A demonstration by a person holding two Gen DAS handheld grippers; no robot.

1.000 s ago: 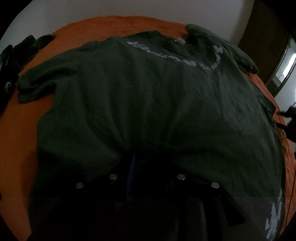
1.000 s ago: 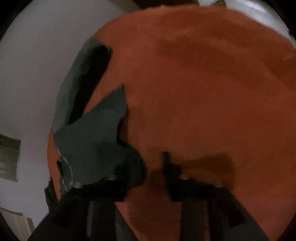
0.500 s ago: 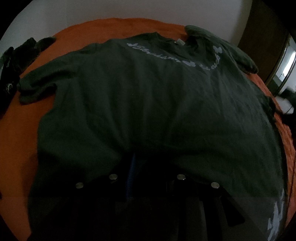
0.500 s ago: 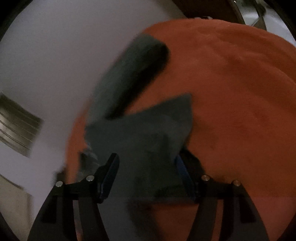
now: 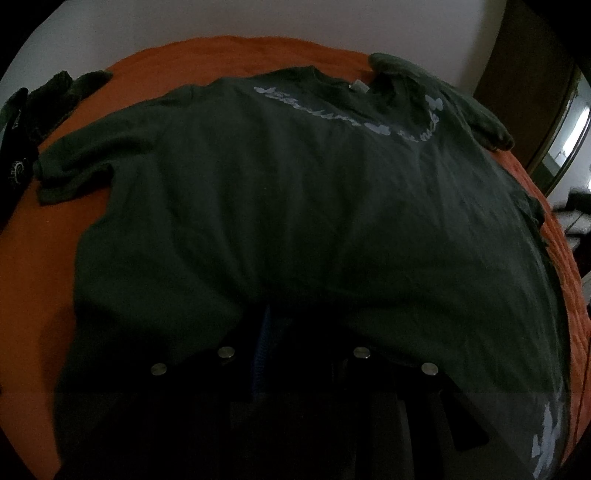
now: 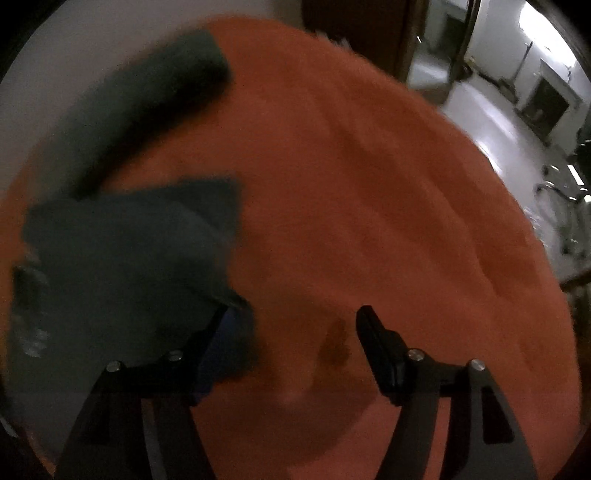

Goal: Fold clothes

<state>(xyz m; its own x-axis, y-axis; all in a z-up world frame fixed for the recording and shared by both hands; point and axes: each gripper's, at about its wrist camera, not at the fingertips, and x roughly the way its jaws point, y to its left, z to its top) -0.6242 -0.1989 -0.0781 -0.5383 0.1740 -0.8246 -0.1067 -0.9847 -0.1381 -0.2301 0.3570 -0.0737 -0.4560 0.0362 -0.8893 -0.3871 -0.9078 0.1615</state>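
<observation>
One dark green T-shirt [image 5: 295,206] lies spread flat over an orange bedspread [image 5: 48,236], filling most of the left wrist view. Its collar, with a pale label, sits toward twelve o'clock, and a curved line of pale blue lettering and butterfly shapes [image 5: 376,127] runs just below it. One short sleeve reaches out toward nine o'clock, the other toward two o'clock. More pale butterfly print shows on the cloth at five o'clock. The hem at six o'clock rises in a ridge over the left gripper [image 5: 295,332], whose fingers are lost in shadow under the cloth; only four round screws and a strip of blue pad show. It appears closed on the hem, though the shadow makes this hard to confirm.

In the right wrist view, which is blurred, a corner of the same T-shirt [image 6: 122,266] occupies the nine o'clock side, with a sleeve-like fold stretching toward eleven o'clock. The right gripper [image 6: 295,321] stands with its jaws wide apart and nothing between them; the cloth touches the outside of its left finger [image 6: 210,336], while the right finger [image 6: 376,339] is over bare bedspread.

Other dark garments [image 5: 33,107] lie bunched at the bed's edge at ten o'clock in the left wrist view. A white wall [image 5: 258,18] stands beyond the bed at twelve o'clock, a wooden door frame [image 5: 517,66] at two o'clock, and a lit room with a pale floor [image 6: 480,107] shows at one o'clock in the right wrist view.
</observation>
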